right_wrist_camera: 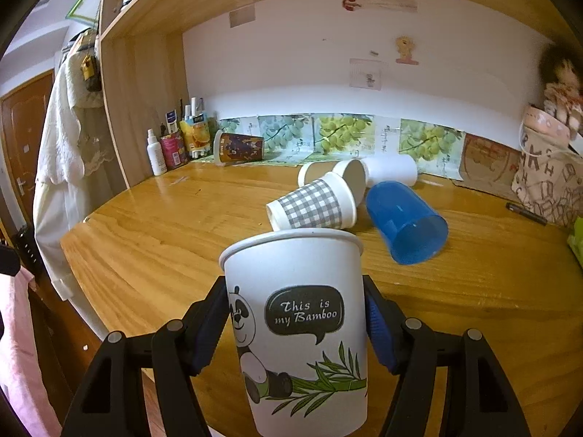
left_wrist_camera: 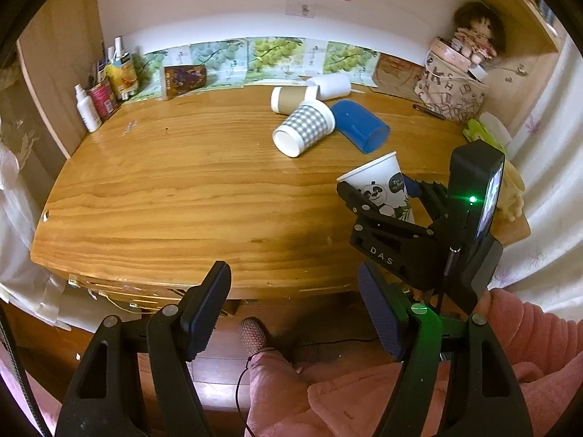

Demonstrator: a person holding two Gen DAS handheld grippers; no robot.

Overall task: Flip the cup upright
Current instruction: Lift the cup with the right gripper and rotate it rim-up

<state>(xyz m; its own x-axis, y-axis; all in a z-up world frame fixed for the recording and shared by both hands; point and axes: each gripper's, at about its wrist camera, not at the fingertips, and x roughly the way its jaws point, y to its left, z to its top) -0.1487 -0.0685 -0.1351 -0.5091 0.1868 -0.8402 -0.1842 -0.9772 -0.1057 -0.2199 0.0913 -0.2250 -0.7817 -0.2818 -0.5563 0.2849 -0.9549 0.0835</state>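
My right gripper (right_wrist_camera: 295,324) is shut on a white panda paper cup (right_wrist_camera: 298,327) and holds it upright, mouth up, over the front right of the wooden desk (right_wrist_camera: 145,255). The cup (left_wrist_camera: 386,189) and right gripper (left_wrist_camera: 382,200) also show in the left wrist view, slightly tilted. My left gripper (left_wrist_camera: 295,306) is open and empty, held low in front of the desk's front edge.
Several cups lie on their sides at the back middle: a grey checked one (left_wrist_camera: 304,129), a blue plastic one (left_wrist_camera: 360,125), a brown one (left_wrist_camera: 291,99), a white one (left_wrist_camera: 333,85). A dark patterned cup (right_wrist_camera: 238,147), bottles (left_wrist_camera: 87,109) at back left, a fabric basket (left_wrist_camera: 452,91) at back right.
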